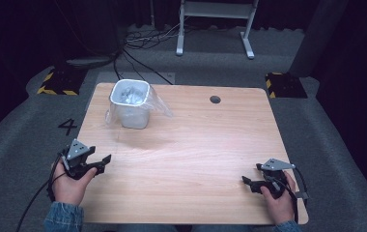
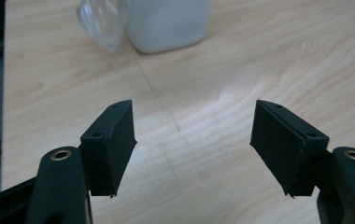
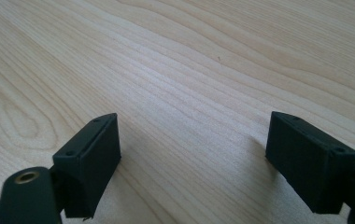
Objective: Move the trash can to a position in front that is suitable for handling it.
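Observation:
A small white bin (image 1: 131,104) lined with a clear plastic bag (image 1: 157,102) stands on the wooden table (image 1: 196,145) at the far left. In the left gripper view the bin (image 2: 168,23) and the bag (image 2: 102,21) sit ahead at the top. My left gripper (image 1: 105,163) is held above the table's near left edge, open, with nothing between its pads (image 2: 117,144). My right gripper (image 1: 251,175) rests low near the front right corner, also open and empty, its pads (image 3: 96,154) wide apart over bare wood.
A round cable hole (image 1: 215,99) lies at the table's far middle. Grey carpet surrounds the table, with a "4" marking (image 1: 67,126) to the left, yellow-black floor blocks (image 1: 58,82) at both far corners, and a white stand (image 1: 215,24) with cables behind.

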A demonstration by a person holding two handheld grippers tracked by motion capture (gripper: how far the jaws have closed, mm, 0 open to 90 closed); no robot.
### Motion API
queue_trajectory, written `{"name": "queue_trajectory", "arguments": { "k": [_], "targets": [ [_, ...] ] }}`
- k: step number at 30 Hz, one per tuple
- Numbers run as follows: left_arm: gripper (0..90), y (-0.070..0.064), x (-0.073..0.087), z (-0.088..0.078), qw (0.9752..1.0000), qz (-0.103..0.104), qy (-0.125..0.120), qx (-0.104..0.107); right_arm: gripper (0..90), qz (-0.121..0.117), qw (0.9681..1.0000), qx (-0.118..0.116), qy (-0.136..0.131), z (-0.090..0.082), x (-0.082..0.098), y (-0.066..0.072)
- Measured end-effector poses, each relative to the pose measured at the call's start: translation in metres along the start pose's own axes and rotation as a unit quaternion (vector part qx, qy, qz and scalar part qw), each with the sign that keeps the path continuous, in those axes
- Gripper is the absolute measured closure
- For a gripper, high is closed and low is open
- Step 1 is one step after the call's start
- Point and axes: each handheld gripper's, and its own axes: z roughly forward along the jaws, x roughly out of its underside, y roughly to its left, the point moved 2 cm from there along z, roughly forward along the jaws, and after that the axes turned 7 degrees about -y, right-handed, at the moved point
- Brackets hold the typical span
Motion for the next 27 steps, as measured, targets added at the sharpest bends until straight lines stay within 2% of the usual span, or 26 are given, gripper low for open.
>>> {"name": "queue_trajectory", "arguments": {
  "k": [4, 7, 13, 17, 19, 24, 27],
  "targets": [
    [30.8, 0.009, -0.018, 0.004, 0.9999, -0.011, -0.012, -0.001, 17.8, 0.000, 1.0000, 0.000, 0.000, 0.000, 0.000, 0.000],
    [30.8, 0.018, -0.033, 0.008, 0.9998, -0.006, -0.012, -0.015, 17.8, 0.000, 1.0000, 0.000, 0.000, 0.000, 0.000, 0.000],
    [30.8, 0.031, -0.056, 0.017, 0.9996, -0.004, -0.021, -0.020, 17.8, 0.000, 1.0000, 0.000, 0.000, 0.000, 0.000, 0.000],
    [30.8, 0.036, -0.071, 0.023, 0.9994, -0.001, -0.030, -0.014, 17.8, 0.000, 1.0000, 0.000, 0.000, 0.000, 0.000, 0.000],
    [30.9, 0.039, -0.078, 0.026, 0.9993, 0.002, -0.035, -0.014, 17.8, 0.000, 1.0000, 0.000, 0.000, 0.000, 0.000, 0.000],
    [31.0, 0.043, -0.097, 0.038, 0.9987, 0.029, -0.038, -0.017, 17.7, 0.000, 1.0000, 0.000, 0.000, 0.000, 0.000, 0.000],
    [30.6, 0.045, -0.107, 0.048, 0.9985, 0.033, -0.041, -0.015, 17.7, 0.000, 1.0000, 0.000, 0.000, 0.000, 0.000, 0.000]
  ]
}}
